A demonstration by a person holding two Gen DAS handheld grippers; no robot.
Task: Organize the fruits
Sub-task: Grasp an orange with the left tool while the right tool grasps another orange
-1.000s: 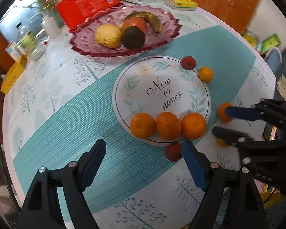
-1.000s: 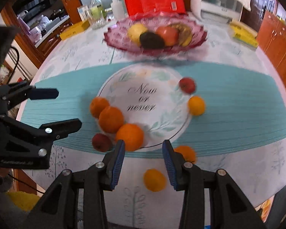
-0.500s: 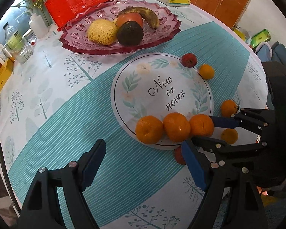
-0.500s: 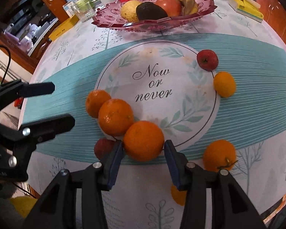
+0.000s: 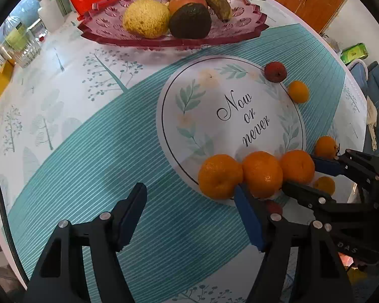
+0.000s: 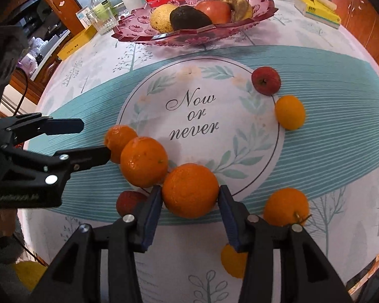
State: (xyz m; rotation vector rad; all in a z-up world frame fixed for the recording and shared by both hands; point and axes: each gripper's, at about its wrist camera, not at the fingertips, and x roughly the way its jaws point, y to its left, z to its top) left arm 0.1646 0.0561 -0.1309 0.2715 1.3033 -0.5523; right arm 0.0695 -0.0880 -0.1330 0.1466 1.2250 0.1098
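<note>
The fruits, three oranges at the plate (image 6: pixel 265 166) rim: the end orange (image 6: pixel 190 190) now sits between the right hand-held gripper (image 6: pixel 189 197) pads, seemingly pinched, while the left hand-held gripper (image 5: pixel 189 202), narrowing but spread, has descended beside the first orange (image 5: pixel 219 176).

three oranges (image 6: pixel 144 161) touching in a row on near rim of round plate (image 6: pixel 240 151) | two red fruits (image 6: pixel 266 80), smaller oranges (image 6: pixel 289 112) scattered on worktop beside plate

Round white mat (image 6: pixel 199 116) — script reads "Now or never".
</note>
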